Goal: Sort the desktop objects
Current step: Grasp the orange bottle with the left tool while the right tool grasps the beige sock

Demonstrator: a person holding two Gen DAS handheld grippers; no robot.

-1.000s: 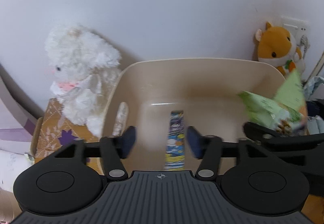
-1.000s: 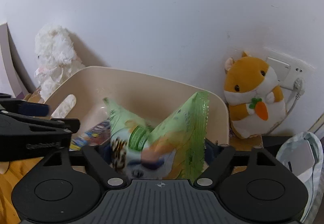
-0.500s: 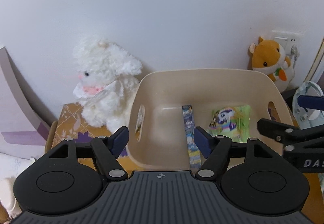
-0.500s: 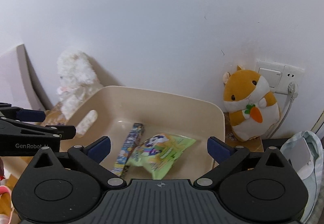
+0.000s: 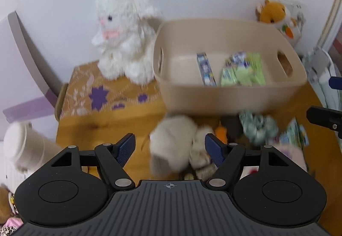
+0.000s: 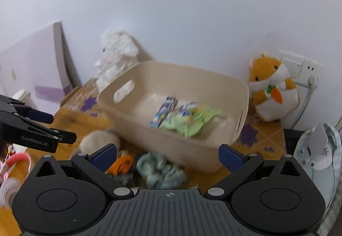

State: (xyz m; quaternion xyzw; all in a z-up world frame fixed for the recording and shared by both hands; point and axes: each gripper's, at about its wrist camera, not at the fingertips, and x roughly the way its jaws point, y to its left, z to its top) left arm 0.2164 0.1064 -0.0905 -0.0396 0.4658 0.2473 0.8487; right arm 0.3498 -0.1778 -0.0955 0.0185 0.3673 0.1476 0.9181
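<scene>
A beige plastic bin (image 5: 226,95) (image 6: 192,150) stands on the wooden desk. Inside it lie a blue snack stick pack (image 5: 205,69) (image 6: 163,112) and a green snack bag (image 5: 243,70) (image 6: 190,121). In front of the bin lie a cream fluffy toy (image 5: 173,144) (image 6: 99,142), an orange item (image 6: 121,163) and a teal scrunchie (image 5: 258,127) (image 6: 159,169). My left gripper (image 5: 170,147) is open and empty above the fluffy toy. My right gripper (image 6: 167,156) is open and empty above the scrunchie.
A white plush rabbit (image 5: 124,37) sits left of the bin on a patterned mat (image 5: 102,93). An orange hamster plush (image 6: 271,90) sits by a wall socket (image 6: 299,67). A white paper cup (image 5: 25,150) stands at the left. A pale slipper-like object (image 6: 316,154) lies at the right.
The right gripper let the green bag drop into the bin and opened. Both grippers then drew back and up from the bin, bringing the clutter in front of it into view.
</scene>
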